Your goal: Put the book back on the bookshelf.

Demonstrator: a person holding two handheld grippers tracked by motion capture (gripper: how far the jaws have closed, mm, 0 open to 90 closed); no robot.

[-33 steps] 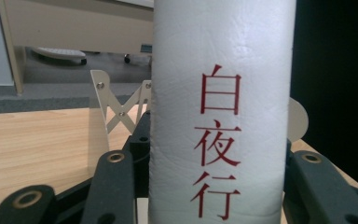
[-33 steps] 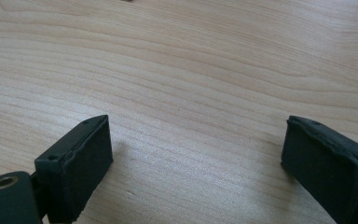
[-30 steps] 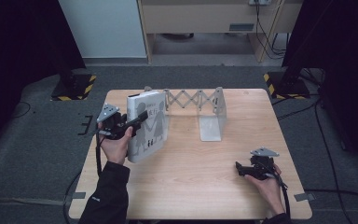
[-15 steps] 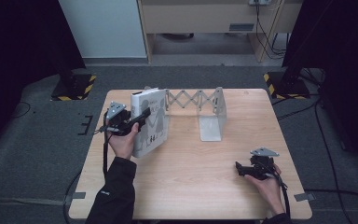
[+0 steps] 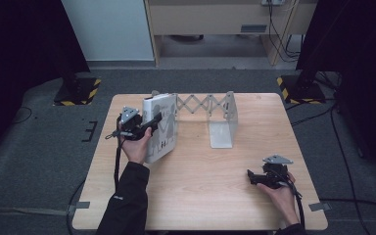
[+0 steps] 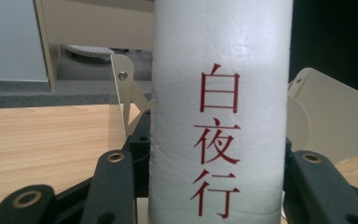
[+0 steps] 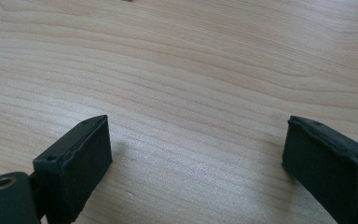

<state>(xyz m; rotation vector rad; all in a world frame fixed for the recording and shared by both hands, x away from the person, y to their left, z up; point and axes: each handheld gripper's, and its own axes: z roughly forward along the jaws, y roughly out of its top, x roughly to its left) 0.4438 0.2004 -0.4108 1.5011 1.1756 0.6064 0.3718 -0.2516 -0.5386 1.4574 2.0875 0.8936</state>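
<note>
A white book point(image 5: 162, 128) with a grey figure drawing on its cover stands tilted at the left end of a metal expanding book rack point(image 5: 210, 115). My left gripper point(image 5: 152, 121) is shut on the book's spine. In the left gripper view the spine point(image 6: 219, 112) with red characters fills the gap between the two black jaws, and the rack's end plates point(image 6: 126, 93) show behind it. My right gripper point(image 5: 252, 178) rests low on the table at the front right, open, with only bare wood point(image 7: 196, 116) between its pads point(image 7: 88, 158).
The wooden table point(image 5: 200, 196) has free room in the middle and front. The rack's right end plate point(image 5: 223, 128) stands upright with its foot on the table. Dark floor, yellow-black stand bases point(image 5: 78, 90) and cables surround the table.
My left gripper has carried the book to the right and a little away from me, up against the rack's left end. The right gripper has stayed where it was.
</note>
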